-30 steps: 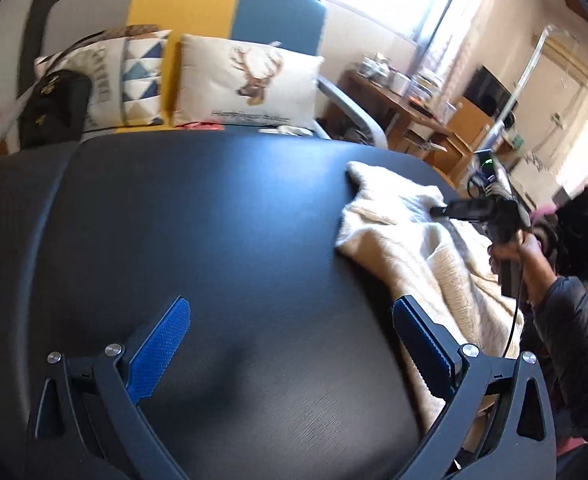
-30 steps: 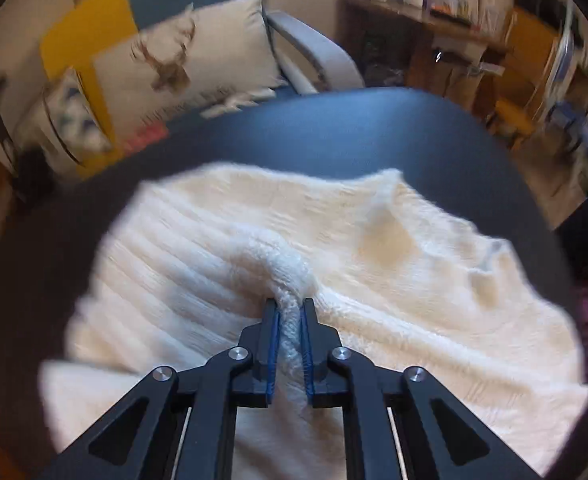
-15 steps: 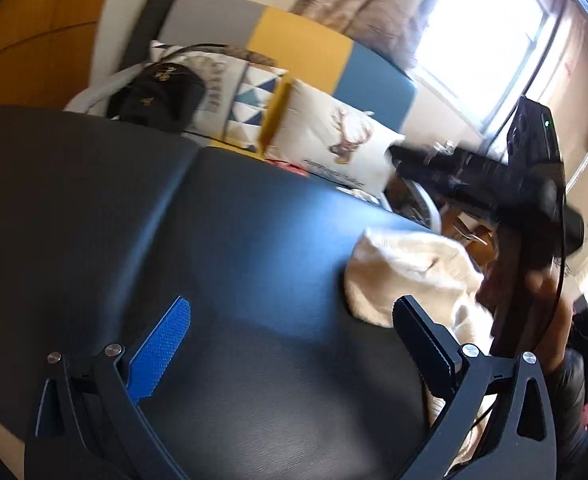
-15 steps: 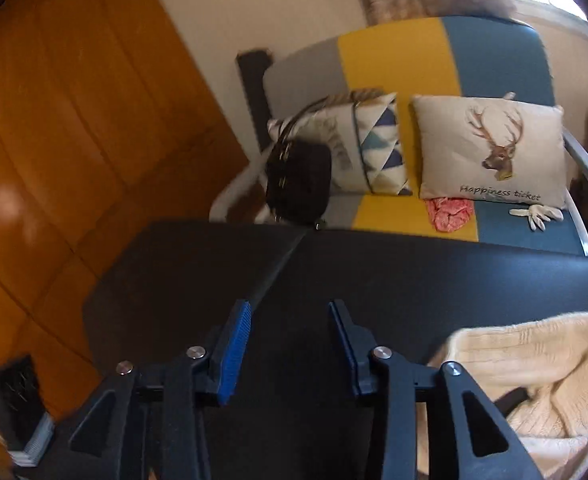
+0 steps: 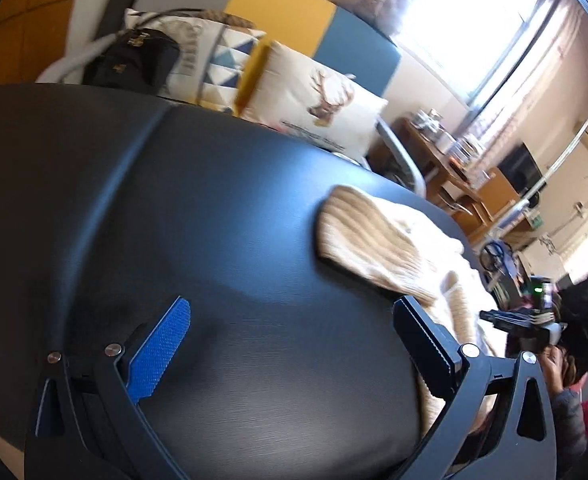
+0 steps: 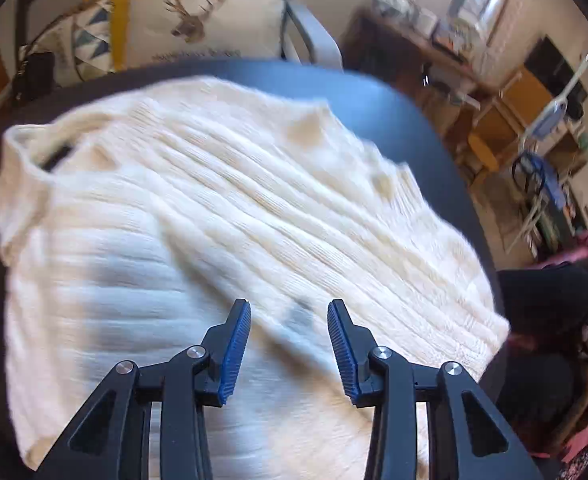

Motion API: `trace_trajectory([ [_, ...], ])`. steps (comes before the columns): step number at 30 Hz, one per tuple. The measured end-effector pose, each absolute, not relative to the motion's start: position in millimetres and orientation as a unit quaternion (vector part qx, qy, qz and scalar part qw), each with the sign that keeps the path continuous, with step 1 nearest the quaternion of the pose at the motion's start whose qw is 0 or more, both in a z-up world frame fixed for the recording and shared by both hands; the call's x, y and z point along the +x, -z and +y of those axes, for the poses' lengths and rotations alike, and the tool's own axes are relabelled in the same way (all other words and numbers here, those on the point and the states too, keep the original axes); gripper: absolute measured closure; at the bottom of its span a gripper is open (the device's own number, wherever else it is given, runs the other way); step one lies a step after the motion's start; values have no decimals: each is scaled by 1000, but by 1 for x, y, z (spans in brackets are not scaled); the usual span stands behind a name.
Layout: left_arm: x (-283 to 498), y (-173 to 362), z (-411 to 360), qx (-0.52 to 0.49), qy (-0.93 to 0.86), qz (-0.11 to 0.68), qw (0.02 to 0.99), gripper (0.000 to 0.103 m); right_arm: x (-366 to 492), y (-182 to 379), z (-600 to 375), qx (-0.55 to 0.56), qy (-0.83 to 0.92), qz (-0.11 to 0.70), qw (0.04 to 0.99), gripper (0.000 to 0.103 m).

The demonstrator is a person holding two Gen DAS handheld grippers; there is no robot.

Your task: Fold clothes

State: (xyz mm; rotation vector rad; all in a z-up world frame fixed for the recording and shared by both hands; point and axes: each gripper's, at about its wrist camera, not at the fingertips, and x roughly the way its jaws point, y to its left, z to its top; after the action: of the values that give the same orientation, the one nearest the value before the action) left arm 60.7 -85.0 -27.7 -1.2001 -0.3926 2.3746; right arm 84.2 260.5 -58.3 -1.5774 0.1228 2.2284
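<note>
**Between grips: sweater down, both grippers empty**

Sunlit living room behind us, sofa with the deer cushion [image 6: 205, 20] at the far side of the black table [image 5: 213, 220]; we take that table as our landmark. On it lies the cream knit sweater [image 6: 221, 208], spread over the side nearest the window, one ribbed end [image 5: 366, 240] reaching toward the table's middle, another part seeming to run off the near edge; a pocket of dark shows at its far-left corner in the right wrist view, perhaps an opening, we cannot say which.

We judge this the regrasp step; the cloth is laid out but no fold is made yet. Our right gripper [image 6: 289, 344] hangs above the sweater, jaws parted, nothing between them; our left gripper [image 5: 294, 352] stands wide apart over bare table beside the sweater, its right finger [image 5: 426, 344] just at the knit's edge, gripping nothing.

Next we need a fresh pinch on an edge or corner, both grippers lower, then a carry across the sweater's body; thick knit, so a deep bite.

Against a second ago: the right gripper was then clamped on a raised ridge of knit; its jaws have just been opening and that ridge lies flat; the left view has tilted, and the ribbed end now shows flatter on the table.
</note>
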Motion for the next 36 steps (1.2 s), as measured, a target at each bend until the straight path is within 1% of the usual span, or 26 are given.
trace_trajectory([
  [4, 66, 24, -52, -440, -854, -120, 251, 0, 75, 75, 290, -580, -791, 61, 187, 62],
  [6, 70, 24, -40, -444, -850, -108, 262, 0, 68, 74, 298, -579, -792, 65, 181, 61],
  [9, 75, 26, -27, -450, -845, -96, 271, 0, 62, 76, 299, -596, -782, 56, 173, 60],
  [10, 77, 27, -24, -453, -844, -94, 273, 0, 62, 74, 303, -601, -779, 60, 171, 66],
  [11, 78, 28, -21, -455, -841, -92, 276, 0, 63, 71, 304, -595, -782, 69, 173, 83],
  [12, 79, 29, -18, -458, -839, -90, 278, 0, 64, 67, 306, -589, -785, 77, 175, 94],
  [13, 81, 28, -17, -457, -839, -89, 281, 0, 68, 60, 306, -577, -792, 70, 187, 99],
  [14, 84, 27, -15, -456, -838, -88, 286, 0, 72, 53, 305, -565, -798, 62, 199, 100],
  [15, 85, 26, -14, -455, -838, -85, 289, 0, 81, 40, 305, -548, -805, 49, 221, 103],
  [16, 87, 25, -14, -453, -838, -83, 293, 0, 90, 26, 305, -529, -812, 36, 244, 103],
  [20, 92, 22, -14, -448, -838, -78, 301, 0, 160, -29, 324, -473, -821, 28, 318, 103],
  [21, 92, 23, -14, -450, -837, -79, 302, 0, 184, -36, 326, -471, -825, 36, 311, 101],
  [22, 92, 24, -14, -453, -835, -81, 302, 0, 208, -44, 327, -468, -828, 44, 304, 98],
  [23, 92, 24, -14, -453, -834, -83, 304, 0, 223, -51, 320, -455, -839, 64, 289, 84],
  [24, 93, 25, -15, -451, -833, -86, 308, 0, 229, -49, 318, -447, -847, 85, 275, 76],
  [25, 94, 26, -15, -451, -832, -90, 310, 0, 235, -48, 316, -438, -854, 105, 260, 73],
  [26, 93, 28, -15, -457, -828, -97, 310, 0, 233, -46, 312, -432, -859, 111, 251, 73],
  [29, 93, 34, -14, -472, -817, -116, 311, 0, 187, -23, 275, -438, -866, 88, 226, 72],
  [31, 95, 32, -16, -469, -819, -121, 307, 0, 150, 2, 266, -451, -862, 58, 223, 72],
  [33, 101, 27, -21, -459, -829, -114, 299, 0, 117, 31, 241, -463, -854, 5, 235, 72],
  [36, 108, 24, -27, -450, -841, -95, 286, 0, 91, 68, 223, -481, -848, -46, 220, 72],
])
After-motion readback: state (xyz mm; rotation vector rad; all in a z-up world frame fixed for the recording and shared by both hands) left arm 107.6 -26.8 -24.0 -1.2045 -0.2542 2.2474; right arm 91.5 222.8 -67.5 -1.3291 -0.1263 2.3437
